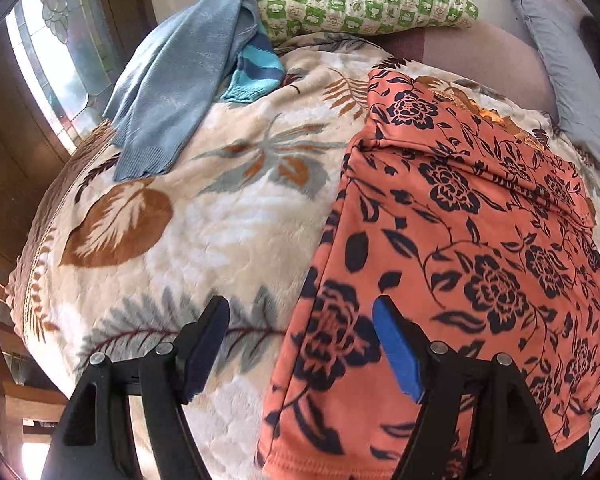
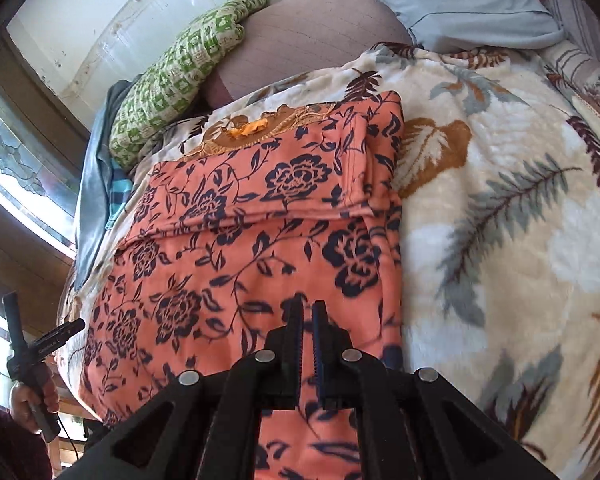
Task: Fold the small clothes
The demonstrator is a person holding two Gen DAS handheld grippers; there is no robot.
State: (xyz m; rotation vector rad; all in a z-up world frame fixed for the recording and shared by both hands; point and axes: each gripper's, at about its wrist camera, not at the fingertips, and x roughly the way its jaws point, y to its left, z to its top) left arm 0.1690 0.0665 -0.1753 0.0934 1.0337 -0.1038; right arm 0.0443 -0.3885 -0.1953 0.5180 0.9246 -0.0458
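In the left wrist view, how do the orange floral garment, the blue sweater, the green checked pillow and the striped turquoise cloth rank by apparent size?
1. Orange floral garment, though it lies nearest the camera.
2. Blue sweater and green checked pillow: too alike to rank.
3. Striped turquoise cloth, mostly hidden under the sweater.

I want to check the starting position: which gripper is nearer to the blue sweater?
Left. The left gripper hovers at the orange garment's left edge, facing the blue sweater; the right gripper is over the garment's middle.
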